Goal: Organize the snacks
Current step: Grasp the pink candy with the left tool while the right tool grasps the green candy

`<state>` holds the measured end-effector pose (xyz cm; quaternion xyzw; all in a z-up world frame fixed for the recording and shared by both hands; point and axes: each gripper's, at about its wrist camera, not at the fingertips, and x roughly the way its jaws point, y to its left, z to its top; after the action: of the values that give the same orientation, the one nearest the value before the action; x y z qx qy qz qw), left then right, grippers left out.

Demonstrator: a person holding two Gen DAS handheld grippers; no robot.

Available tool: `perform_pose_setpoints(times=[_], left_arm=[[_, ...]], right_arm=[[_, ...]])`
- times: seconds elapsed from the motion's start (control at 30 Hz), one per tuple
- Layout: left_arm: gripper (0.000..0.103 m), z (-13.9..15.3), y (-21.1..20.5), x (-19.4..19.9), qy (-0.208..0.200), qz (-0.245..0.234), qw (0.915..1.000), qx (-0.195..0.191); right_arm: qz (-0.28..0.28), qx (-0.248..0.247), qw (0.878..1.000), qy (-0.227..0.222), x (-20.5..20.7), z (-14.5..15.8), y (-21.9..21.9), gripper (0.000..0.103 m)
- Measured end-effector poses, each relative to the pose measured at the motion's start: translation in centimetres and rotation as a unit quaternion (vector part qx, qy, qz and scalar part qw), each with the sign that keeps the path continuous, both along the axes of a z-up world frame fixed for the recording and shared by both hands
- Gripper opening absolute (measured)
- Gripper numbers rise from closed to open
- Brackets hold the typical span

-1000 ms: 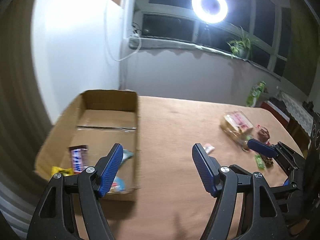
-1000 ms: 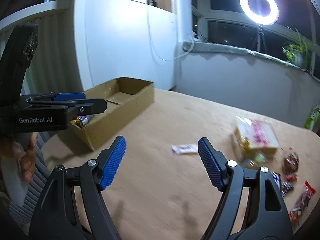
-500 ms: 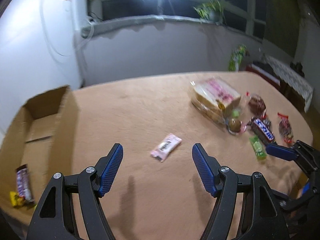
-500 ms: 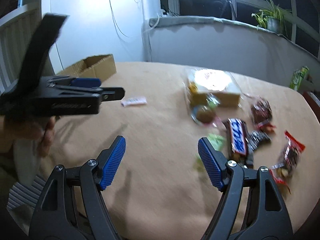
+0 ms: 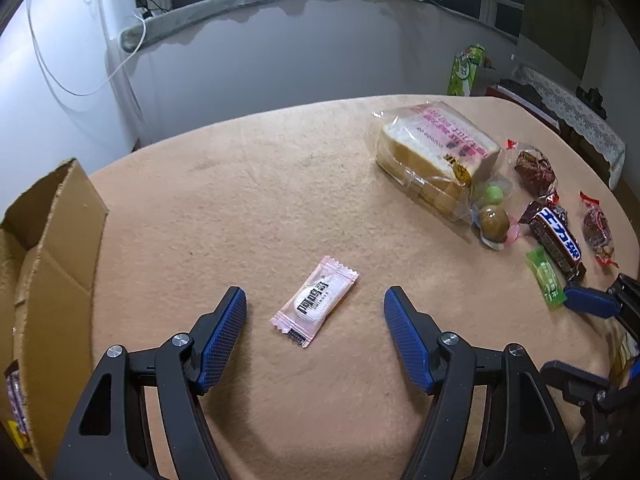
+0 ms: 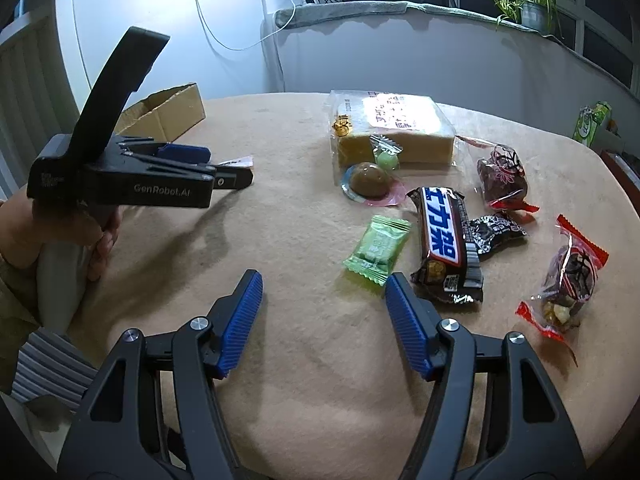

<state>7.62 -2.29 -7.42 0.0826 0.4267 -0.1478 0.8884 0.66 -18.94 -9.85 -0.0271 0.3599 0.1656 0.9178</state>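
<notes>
My left gripper (image 5: 315,312) is open and empty, with a pink candy packet (image 5: 315,306) lying on the table between its fingers. My right gripper (image 6: 323,292) is open and empty, just short of a green candy packet (image 6: 378,249) and a Snickers bar (image 6: 444,246). A bag of sliced bread (image 6: 390,128) lies further back, with two round sweets (image 6: 368,178) in front of it. The cardboard box (image 5: 48,248) stands at the left with a few snacks inside. The left gripper shows in the right wrist view (image 6: 224,170), over the pink packet.
Dark wrapped snacks (image 6: 502,174) and a red-edged nut packet (image 6: 570,276) lie at the right of the tan table (image 5: 256,184). A green bag (image 5: 466,68) stands beyond the table. The right gripper's fingertip (image 5: 588,304) shows by the green packet.
Both grippers have swung right, away from the box. The left one has come down over the pink packet; the right one has closed in on the green packet and Snickers bar.
</notes>
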Motion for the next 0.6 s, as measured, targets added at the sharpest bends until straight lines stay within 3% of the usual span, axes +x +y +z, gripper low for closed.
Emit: perform_pose_setpoints(times=[0.23,0.4,0.47,0.53,0.6], left_arm=[[0.071,-0.2,0.0,0.4,0.002,-0.004,0.9999,-0.013],[0.052,-0.2,-0.3,0.2,-0.005,-0.021,0.9997,-0.015],[0.045,-0.2,-0.4,0.1,-0.007,-0.026,0.9995,-0.016],[0.036,-0.1,-0.2,0.2,-0.009,-0.026,0.9994,-0.021],[0.024,-0.1,0.0,0.1,-0.010,-0.024,0.9994,-0.024]], right_arm=[[-0.009,-0.016,1.000,-0.001,1.4,0.1,0.1,0.067],[-0.009,-0.041,0.999,-0.003,2.3,0.0,0.4,0.066],[-0.011,-0.050,0.999,-0.006,2.5,0.1,0.5,0.054],[-0.014,-0.051,0.999,-0.009,2.7,0.2,0.4,0.033],[-0.017,-0.051,0.998,-0.011,2.7,0.3,0.2,0.025]])
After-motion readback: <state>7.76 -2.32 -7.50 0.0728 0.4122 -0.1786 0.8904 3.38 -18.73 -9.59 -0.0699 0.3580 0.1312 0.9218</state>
